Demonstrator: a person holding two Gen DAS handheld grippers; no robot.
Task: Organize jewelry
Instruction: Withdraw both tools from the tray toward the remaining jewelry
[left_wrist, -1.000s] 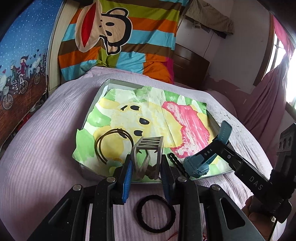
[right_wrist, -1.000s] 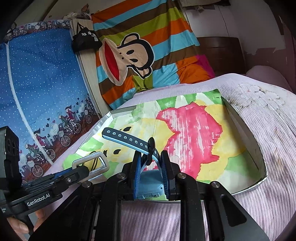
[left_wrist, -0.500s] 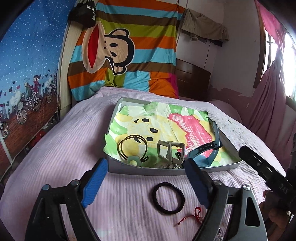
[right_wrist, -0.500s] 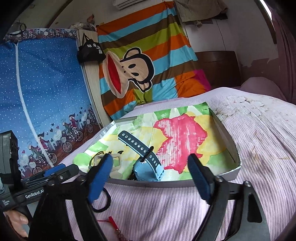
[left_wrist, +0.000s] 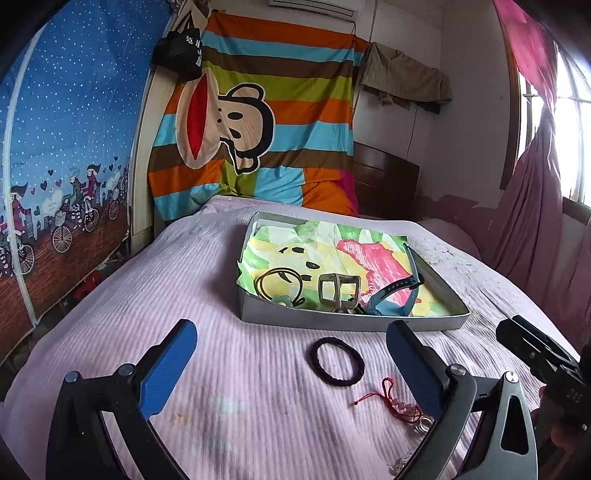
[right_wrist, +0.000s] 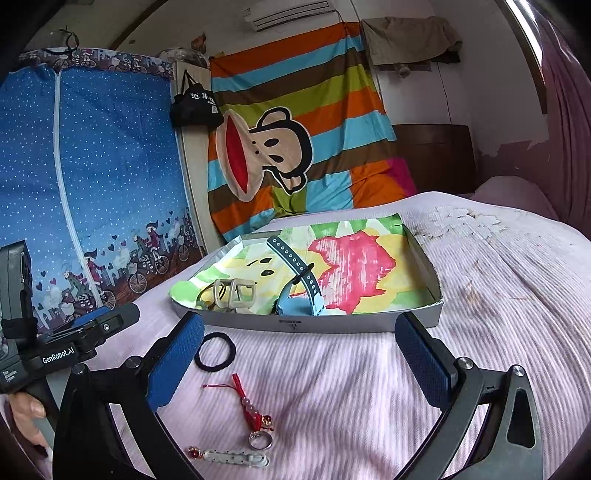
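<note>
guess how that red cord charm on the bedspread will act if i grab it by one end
The red cord charm probably hangs limp: thin knotted cord, beads strung along it. It looks light, so lifting should be easy. Its ring end may swing, and the cord could snag the ribbed bedspread.

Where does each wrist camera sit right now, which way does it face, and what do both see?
Left wrist: on the left gripper, open, facing the box across the bed; the right gripper's tip shows at the right edge.
Right wrist: on the right gripper, open, facing the same box; the left gripper and hand show at left.
Shared: box, blue watch, black hair tie, red charm.
</note>
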